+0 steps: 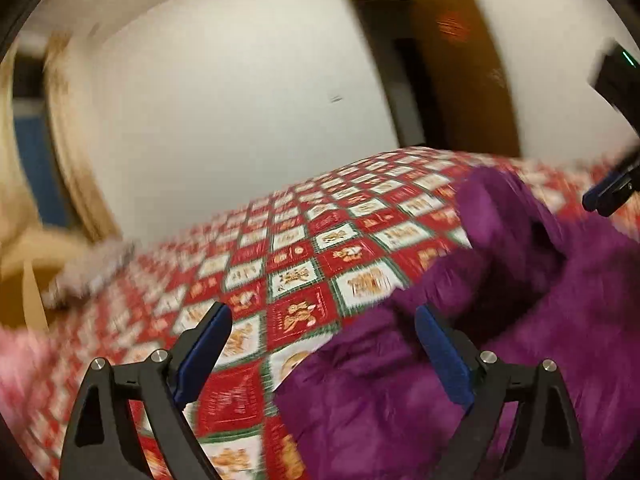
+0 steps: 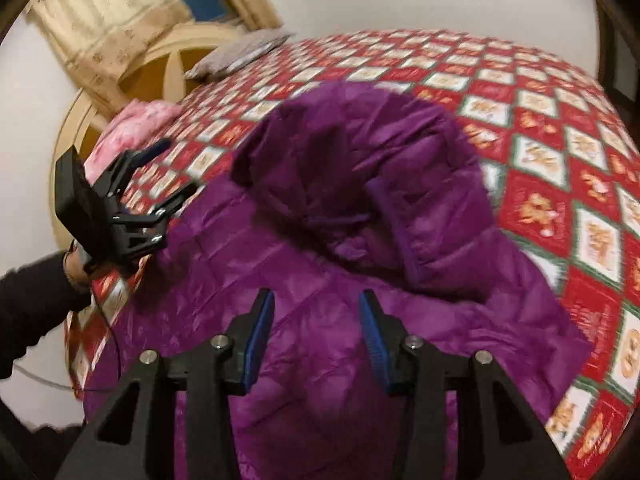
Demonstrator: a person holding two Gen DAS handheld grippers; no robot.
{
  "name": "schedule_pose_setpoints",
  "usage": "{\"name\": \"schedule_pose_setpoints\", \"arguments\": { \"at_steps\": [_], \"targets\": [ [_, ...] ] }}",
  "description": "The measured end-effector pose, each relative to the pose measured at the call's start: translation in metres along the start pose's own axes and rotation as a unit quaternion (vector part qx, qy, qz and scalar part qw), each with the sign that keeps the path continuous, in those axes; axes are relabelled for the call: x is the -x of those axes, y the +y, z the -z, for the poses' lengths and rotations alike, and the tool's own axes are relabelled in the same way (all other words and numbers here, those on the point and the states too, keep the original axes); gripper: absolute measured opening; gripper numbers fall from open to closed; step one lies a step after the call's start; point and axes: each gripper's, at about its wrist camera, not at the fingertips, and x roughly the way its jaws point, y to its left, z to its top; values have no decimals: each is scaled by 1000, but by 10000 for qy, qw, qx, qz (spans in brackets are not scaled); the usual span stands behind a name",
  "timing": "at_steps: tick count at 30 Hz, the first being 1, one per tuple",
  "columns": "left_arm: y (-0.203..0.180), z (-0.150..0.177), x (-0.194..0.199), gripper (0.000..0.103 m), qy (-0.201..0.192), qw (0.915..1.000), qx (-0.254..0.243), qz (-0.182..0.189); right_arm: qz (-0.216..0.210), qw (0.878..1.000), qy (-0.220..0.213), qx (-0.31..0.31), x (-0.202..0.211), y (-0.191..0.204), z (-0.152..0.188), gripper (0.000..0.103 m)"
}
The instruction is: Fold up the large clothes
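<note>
Purple jacket (image 2: 320, 280) lies bunched on quilt (image 2: 560, 140), hood uppermost. L gripper (image 1: 324, 344) wide open, empty, at jacket's edge. R gripper (image 2: 316, 336) part open, empty, above jacket body. Advice: pinch hem/shoulder w/ both, spread flat before folding.

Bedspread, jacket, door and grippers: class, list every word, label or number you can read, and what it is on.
None can be read.
Bedspread: its squares hold figures and perhaps lettering, too blurred to read.
Door: red mark, blurred.
Purple jacket: no label visible.
</note>
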Motion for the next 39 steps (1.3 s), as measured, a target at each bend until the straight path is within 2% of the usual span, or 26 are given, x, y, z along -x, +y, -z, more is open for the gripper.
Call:
{"name": "schedule_pose_setpoints", "arguments": {
  "at_steps": [1,2,4,5,7,9,11,12,15,18,20,22,24,26,28,30,32,34,36,37,38,39],
  "targets": [
    [2,-6,-6,93,77,9998,178,-100,50,9990,-344,-297,9,-10,-10,59],
    [7,-19,-19,93,181,9982,504,-254,75,9956,-677,-650,18,-22,-20,60],
    [5,-34,-40,93,281,9958,774,-394,229,9840,-1142,-1352,26,-47,-43,60],
    [4,-44,-59,93,409,9934,824,-683,355,9796,-1250,-1536,27,-54,-51,60],
    [-4,-53,-88,93,676,9918,751,-783,844,9686,-1345,-1914,18,-74,-78,60],
    [-12,-49,-105,93,860,9912,719,-706,1068,9661,-1047,-2104,-5,-85,-102,60],
    [-18,-43,-109,93,979,9918,769,-287,860,9697,-328,-2263,-39,-94,-108,62],
    [-22,-40,-105,93,944,9928,719,-150,563,9748,80,-2156,-55,-89,-104,62],
    [-44,-23,-72,93,782,9965,109,265,-21,9874,626,-1455,-66,-59,-80,62],
    [-60,0,-41,93,739,9951,-514,409,-482,9892,1192,-708,-56,-13,-35,62],
    [-66,15,-25,93,808,9931,-741,426,-428,9885,1412,-329,-51,1,-9,62],
    [-68,21,-11,93,826,9923,-831,392,-89,9840,1777,-16,-47,13,20,62],
    [-66,15,-2,93,723,9945,-707,272,251,9808,1931,100,-43,19,35,62],
    [-61,-2,5,93,562,9977,-383,44,366,9816,1876,-4,-35,21,36,61],
    [-59,-18,9,93,469,9988,-91,-134,306,9879,1489,-317,-19,22,25,59],
    [-61,-33,15,93,331,9986,398,68,243,9938,934,-557,-5,22,11,56],
    [-77,-36,19,93,365,9975,517,314,535,9929,602,-878,-4,16,3,55],
    [-97,-31,21,93,406,9975,301,485,567,9853,395,-1560,-8,-7,7,55],
    [-122,-18,22,93,413,9974,-124,579,745,9785,375,-1886,-14,-18,14,55],
    [-132,-10,22,93,444,9967,-404,545,776,9748,469,-2036,-22,-24,24,55],
    [-144,3,20,93,502,9948,-808,360,746,9729,555,-2119,-27,-22,24,52],
    [-149,9,18,93,556,9930,-1004,267,618,9703,673,-2238,-35,-22,35,49]
  ]
}}
